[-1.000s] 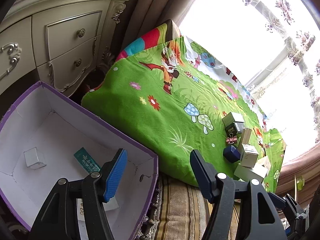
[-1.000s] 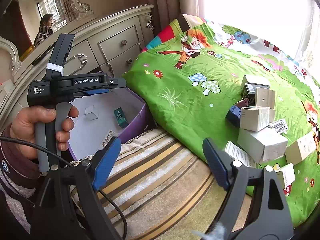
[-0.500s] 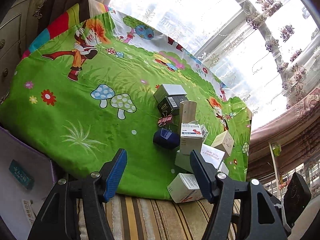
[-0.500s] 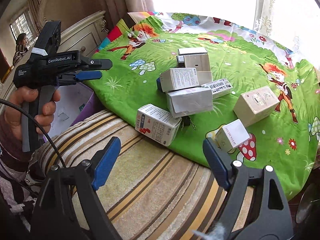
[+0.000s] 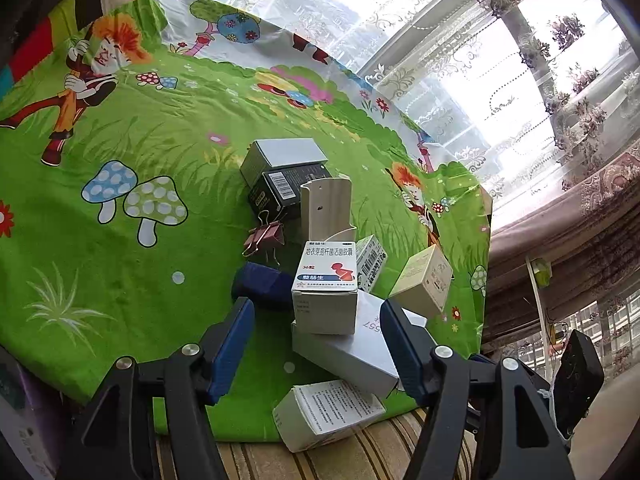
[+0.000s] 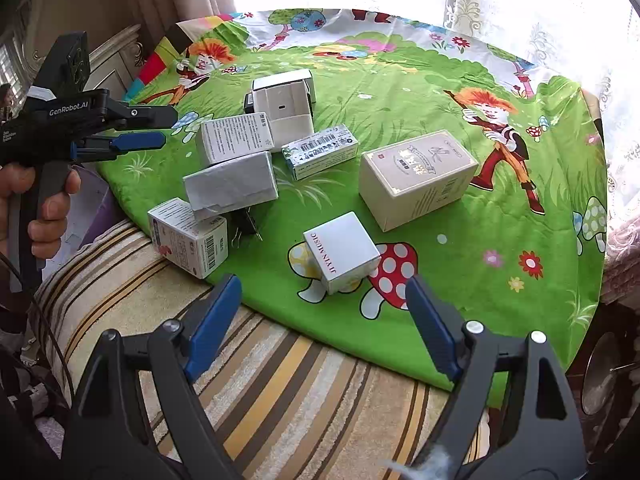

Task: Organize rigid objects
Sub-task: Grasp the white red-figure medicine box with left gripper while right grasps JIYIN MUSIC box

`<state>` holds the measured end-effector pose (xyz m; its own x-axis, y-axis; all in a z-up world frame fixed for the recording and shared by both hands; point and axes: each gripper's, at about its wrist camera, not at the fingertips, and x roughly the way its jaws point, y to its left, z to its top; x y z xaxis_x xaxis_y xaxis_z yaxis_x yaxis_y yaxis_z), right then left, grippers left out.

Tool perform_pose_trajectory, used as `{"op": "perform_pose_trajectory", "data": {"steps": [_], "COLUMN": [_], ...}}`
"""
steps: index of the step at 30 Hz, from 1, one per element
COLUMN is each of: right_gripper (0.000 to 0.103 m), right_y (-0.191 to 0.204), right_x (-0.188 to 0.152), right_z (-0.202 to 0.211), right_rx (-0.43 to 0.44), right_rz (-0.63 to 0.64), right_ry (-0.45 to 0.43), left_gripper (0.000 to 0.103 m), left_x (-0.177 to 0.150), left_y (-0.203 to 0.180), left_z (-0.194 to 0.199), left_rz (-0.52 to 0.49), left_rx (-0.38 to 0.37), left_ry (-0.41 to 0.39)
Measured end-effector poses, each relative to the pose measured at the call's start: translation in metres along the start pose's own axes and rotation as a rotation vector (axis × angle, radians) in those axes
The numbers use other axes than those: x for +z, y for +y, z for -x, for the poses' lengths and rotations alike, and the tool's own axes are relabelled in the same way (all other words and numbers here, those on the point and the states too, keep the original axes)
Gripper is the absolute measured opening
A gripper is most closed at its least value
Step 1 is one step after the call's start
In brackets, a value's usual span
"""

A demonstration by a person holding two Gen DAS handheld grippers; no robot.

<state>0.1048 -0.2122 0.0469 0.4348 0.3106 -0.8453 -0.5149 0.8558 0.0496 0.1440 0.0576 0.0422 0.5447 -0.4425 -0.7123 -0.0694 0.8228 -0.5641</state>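
I am holding my left gripper (image 5: pixel 316 346) with its blue-padded fingers spread wide and gripping nothing, hovering over the near edge of the green cartoon-printed cloth (image 5: pixel 120 280). At the far left a sliver of the purple-walled cardboard storage box (image 5: pixel 24 408) is showing; I cannot tell what is lying in it. Ahead, the small cardboard cartons are sitting in a loose pile on the cloth: a white medicine carton with red and blue print (image 5: pixel 326 280) is standing upright on a long white carton (image 5: pixel 348 352) that is lying flat, its long axis running left to right. A dark blue box (image 5: pixel 260 284) is sitting just beside them, near a rose-coloured binder clip (image 5: pixel 264 238).

My right gripper (image 6: pixel 324 324) is also hanging released and empty, above the striped beige cushion (image 6: pixel 280 392). Just past its fingers a silver cube box lettered JIYIN MUSIC (image 6: pixel 342 252) is resting on the cloth, with a cream rectangular box (image 6: pixel 418 178) lying beyond it, tilted diagonally.
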Motion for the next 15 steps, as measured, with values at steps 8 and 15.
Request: {"op": "perform_pose_trajectory", "data": {"steps": [8, 15], "right_gripper": [0.086, 0.086], "right_y": [-0.002, -0.007], "right_x": [0.013, 0.016], "right_z": [-0.023, -0.044], "right_rx": [0.005, 0.017], "right_rz": [0.062, 0.075], "right_ry": [0.038, 0.082], "left_gripper": [0.066, 0.066], "left_x": [0.008, 0.011], "left_y": [-0.005, -0.007], "left_z": [-0.023, -0.038], "left_rz": [-0.011, -0.018], "left_rx": [-0.001, 0.004], "left_ry": [0.036, 0.062]}}
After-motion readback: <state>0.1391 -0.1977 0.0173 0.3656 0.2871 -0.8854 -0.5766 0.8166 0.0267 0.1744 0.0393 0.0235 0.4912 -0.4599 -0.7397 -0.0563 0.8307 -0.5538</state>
